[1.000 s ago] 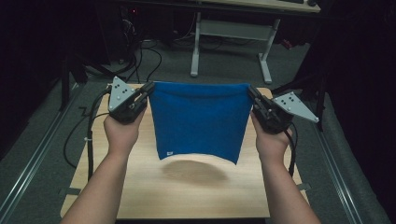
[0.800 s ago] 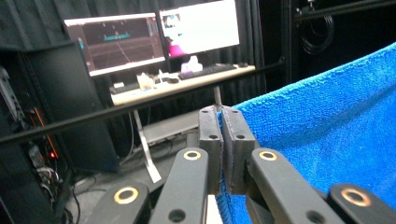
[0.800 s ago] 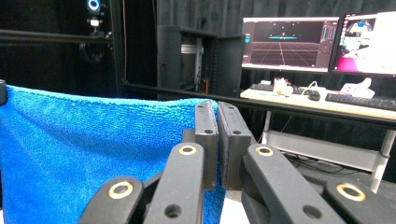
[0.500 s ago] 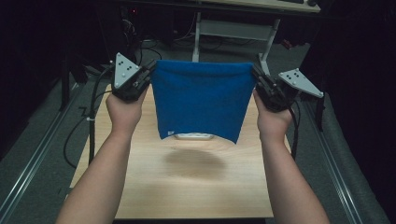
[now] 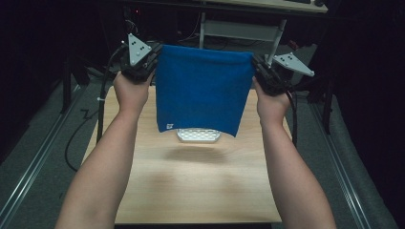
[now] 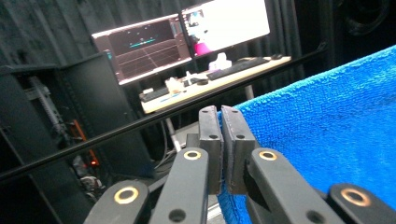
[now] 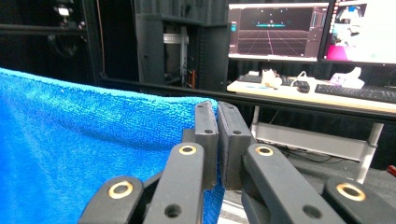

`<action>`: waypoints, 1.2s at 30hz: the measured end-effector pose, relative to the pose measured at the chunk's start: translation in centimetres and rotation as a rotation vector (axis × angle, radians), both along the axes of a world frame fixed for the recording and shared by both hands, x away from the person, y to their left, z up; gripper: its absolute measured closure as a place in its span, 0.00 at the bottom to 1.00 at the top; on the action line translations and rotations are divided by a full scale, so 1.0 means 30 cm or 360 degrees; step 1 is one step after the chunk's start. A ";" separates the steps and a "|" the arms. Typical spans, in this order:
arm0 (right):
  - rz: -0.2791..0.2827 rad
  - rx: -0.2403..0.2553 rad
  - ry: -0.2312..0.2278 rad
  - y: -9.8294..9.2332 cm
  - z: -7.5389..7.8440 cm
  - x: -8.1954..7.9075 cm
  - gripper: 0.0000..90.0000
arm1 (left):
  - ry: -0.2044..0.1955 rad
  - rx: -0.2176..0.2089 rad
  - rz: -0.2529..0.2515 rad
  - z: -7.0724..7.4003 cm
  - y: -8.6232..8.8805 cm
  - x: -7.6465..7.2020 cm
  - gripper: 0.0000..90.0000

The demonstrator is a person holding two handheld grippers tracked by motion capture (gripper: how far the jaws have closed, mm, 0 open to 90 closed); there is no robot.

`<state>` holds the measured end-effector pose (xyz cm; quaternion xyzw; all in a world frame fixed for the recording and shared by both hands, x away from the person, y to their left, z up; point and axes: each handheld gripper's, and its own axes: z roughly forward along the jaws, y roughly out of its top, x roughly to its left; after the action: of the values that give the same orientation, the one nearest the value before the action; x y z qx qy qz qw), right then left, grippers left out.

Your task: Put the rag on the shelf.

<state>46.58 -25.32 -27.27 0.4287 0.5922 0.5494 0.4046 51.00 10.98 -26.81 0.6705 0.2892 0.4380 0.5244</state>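
Note:
A blue towel (image 5: 203,90) hangs stretched between my two grippers, above the far part of the wooden table (image 5: 200,191). My left gripper (image 5: 152,58) is shut on the towel's upper left corner. My right gripper (image 5: 254,61) is shut on its upper right corner. In the left gripper view the jaws pinch the towel (image 6: 327,140) at its edge, left gripper (image 6: 221,112). In the right gripper view the towel (image 7: 70,149) spreads to the left of the pinching right gripper (image 7: 216,108). A small white tag (image 5: 168,126) shows at the towel's lower left.
A white perforated object (image 5: 198,136) lies on the table under the towel's lower edge. Beyond the table stands a desk (image 7: 327,100) with monitors (image 7: 275,30) and keyboards. Cables (image 5: 102,90) trail off the table's left side, and dark floor rails run along both sides.
Both hands have lifted the towel up and away from me. Its lower edge has come off the table, uncovering the white perforated object.

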 end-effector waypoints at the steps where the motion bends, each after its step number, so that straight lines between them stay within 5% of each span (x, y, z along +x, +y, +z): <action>1: -0.0005 -0.0016 0.0012 0.004 -0.006 0.029 0.98 | 0.0021 0.0008 0.0014 -0.013 -0.003 0.024 0.98; 6: -0.0015 -0.0011 0.0076 0.007 -0.038 0.078 0.98 | 0.0091 0.0024 0.0024 -0.069 -0.004 0.062 0.98; 11: 0.0001 -0.0093 0.0161 0.017 -0.117 0.139 0.98 | 0.0206 0.0089 0.0057 -0.168 0.001 0.109 0.98; 18: 0.0033 -0.0090 0.0246 0.023 -0.199 0.188 0.98 | 0.0307 0.0114 0.0065 -0.256 0.007 0.141 0.98; 20: 0.0041 -0.0086 0.0307 0.016 -0.246 0.207 0.98 | 0.0365 0.0127 0.0046 -0.314 0.008 0.155 0.98; 27: 0.0037 -0.0158 0.0438 0.010 -0.373 0.226 0.98 | 0.0507 0.0148 -0.0005 -0.470 0.004 0.167 0.98; 36: 0.0050 -0.0096 0.0576 -0.003 -0.521 0.223 0.98 | 0.0652 0.0141 -0.0054 -0.630 -0.005 0.152 0.98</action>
<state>53.27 -25.42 -42.89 0.4989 0.6781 0.4516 0.2955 55.57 10.82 -45.72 0.7726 0.3589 0.2959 0.4321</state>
